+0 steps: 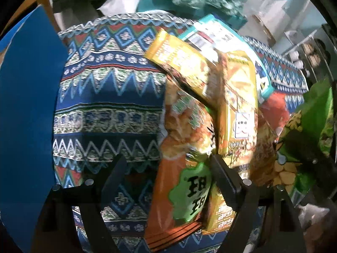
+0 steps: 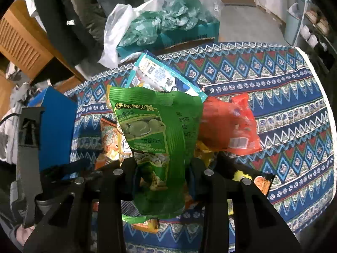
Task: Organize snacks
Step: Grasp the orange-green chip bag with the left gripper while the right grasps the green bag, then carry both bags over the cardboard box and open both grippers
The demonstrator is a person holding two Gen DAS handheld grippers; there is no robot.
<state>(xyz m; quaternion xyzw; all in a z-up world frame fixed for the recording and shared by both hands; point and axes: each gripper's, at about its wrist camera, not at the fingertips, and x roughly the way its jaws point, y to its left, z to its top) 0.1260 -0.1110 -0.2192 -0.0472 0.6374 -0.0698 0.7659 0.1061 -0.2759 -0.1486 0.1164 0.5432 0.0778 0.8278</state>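
The right claw [image 2: 163, 181] pinches a green snack bag [image 2: 155, 139], lifted above the snack pile [image 2: 227, 126]. The left claw [image 1: 168, 181] hangs spread over an orange bag [image 1: 181, 168] on the patterned worktop [image 1: 105, 97].

I see a patterned cloth [image 2: 273, 97] covering the desk. Beyond its edge at twelve o'clock sits a teal box [image 2: 185, 34] stuffed with crumpled green plastic [image 2: 160, 24]; wooden furniture [image 2: 23, 42] at ten o'clock.
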